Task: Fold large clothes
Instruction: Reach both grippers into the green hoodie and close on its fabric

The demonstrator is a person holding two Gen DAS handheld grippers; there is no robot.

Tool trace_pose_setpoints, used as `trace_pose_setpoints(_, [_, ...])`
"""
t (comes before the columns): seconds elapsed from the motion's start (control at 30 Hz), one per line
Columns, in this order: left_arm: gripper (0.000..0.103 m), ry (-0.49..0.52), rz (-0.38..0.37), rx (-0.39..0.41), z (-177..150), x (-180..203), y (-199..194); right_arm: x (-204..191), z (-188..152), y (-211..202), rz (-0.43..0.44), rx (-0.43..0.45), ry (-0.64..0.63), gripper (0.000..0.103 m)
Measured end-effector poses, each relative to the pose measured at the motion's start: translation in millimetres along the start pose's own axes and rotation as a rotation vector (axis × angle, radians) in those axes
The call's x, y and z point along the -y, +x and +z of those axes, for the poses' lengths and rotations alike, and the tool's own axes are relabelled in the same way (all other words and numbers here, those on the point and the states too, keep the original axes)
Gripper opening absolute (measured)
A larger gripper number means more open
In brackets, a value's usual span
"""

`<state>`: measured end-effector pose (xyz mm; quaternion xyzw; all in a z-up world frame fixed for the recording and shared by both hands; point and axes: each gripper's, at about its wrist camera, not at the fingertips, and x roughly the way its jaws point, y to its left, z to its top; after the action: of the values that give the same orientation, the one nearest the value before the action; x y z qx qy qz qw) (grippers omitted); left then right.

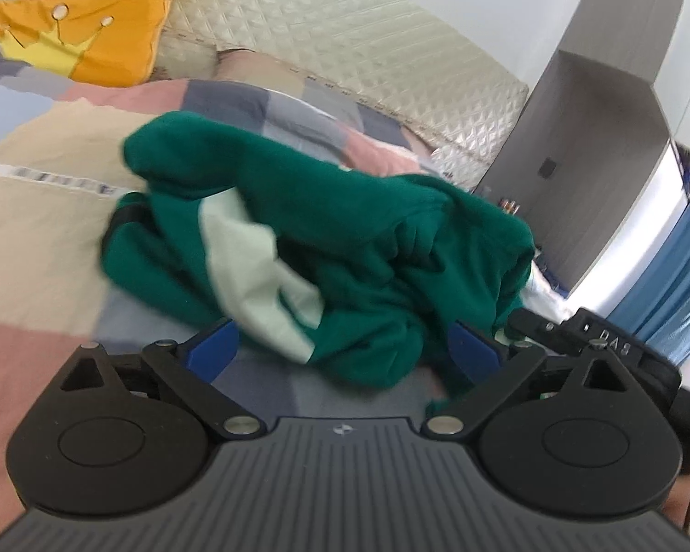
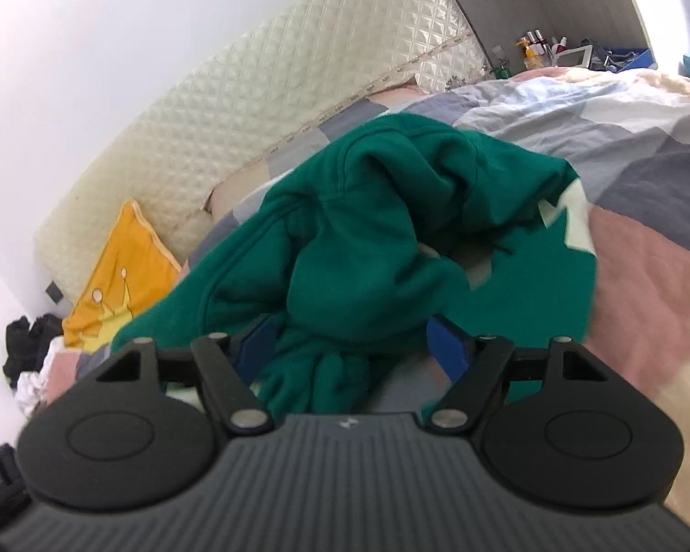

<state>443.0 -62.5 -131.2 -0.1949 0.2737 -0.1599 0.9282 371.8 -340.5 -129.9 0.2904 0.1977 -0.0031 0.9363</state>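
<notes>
Green sweatshirt [image 1: 354,253] crumpled on bed, bunched between spread fingers of left gripper [image 1: 345,349] and right gripper [image 2: 349,345]; neither clamps.

A crumpled sweatshirt [image 1: 345,248] lies in a heap on the bed [image 1: 37,239]. Behind it a headboard [image 1: 326,32] runs along the wall. A cushion [image 1: 92,41] leans against the headboard, to the sweatshirt's left. In the left wrist view the left gripper [image 1: 345,349] sits at the heap's near edge, cloth between its fingers. In the right wrist view the right gripper [image 2: 349,349] is likewise at the near edge, with cloth between its fingers. Bottles [image 2: 540,48] stand beyond the bed's far corner.
</notes>
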Motion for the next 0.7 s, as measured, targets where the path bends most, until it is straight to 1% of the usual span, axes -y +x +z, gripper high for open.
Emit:
trace_pose_setpoints(0.07, [0.1, -0.03, -0.04, 0.015, 9.3, -2.0, 20.4, 3.7, 6.3, 11.1, 0.011, 0.01, 0.02, 0.074])
trace_pose_setpoints(0.13, [0.1, -0.054, -0.059, 0.026, 16.6, -3.4, 38.0, 7.7, 12.7, 24.2, 0.006, 0.016, 0.023, 0.074])
trace_pose_setpoints(0.27, [0.1, -0.111, -0.093, 0.017, 30.1, -10.8, 76.8, 17.4, 19.6, 48.0, 0.005, 0.017, 0.036, 0.074])
trace_pose_setpoints(0.33, [0.101, -0.131, -0.103, 0.007, 35.9, -14.8, 97.2, 21.4, 20.0, 60.5, -0.016, 0.019, 0.035, 0.074])
trace_pose_setpoints(0.4, [0.102, -0.135, -0.094, 0.007, 40.8, -16.1, 113.5, 26.5, 17.4, 69.0, -0.033, 0.03, 0.034, 0.074])
trace_pose_setpoints(0.47, [0.103, -0.105, -0.091, -0.005, 46.1, -14.8, 131.4, 31.0, 12.9, 74.9, -0.042, 0.05, 0.062, 0.073])
trace_pose_setpoints(0.53, [0.103, -0.097, -0.061, -0.011, 48.9, -14.8, 143.2, 31.2, 10.9, 82.7, -0.029, 0.045, 0.056, 0.071])
trace_pose_setpoints(0.6, [0.103, -0.104, -0.05, 0.0, 48.2, -16.2, 150.5, 28.5, 8.0, 89.4, -0.017, 0.045, 0.04, 0.068])
trace_pose_setpoints(0.67, [0.102, -0.133, -0.035, 0.002, 49.2, -22.1, 158.0, 25.0, 4.5, 96.2, 0.0, 0.018, 0.033, 0.062])
trace_pose_setpoints(0.7, [0.101, -0.146, -0.03, 0.001, 50.5, -25.4, 160.7, 22.1, 2.4, 99.0, 0.006, 0.007, 0.013, 0.055])
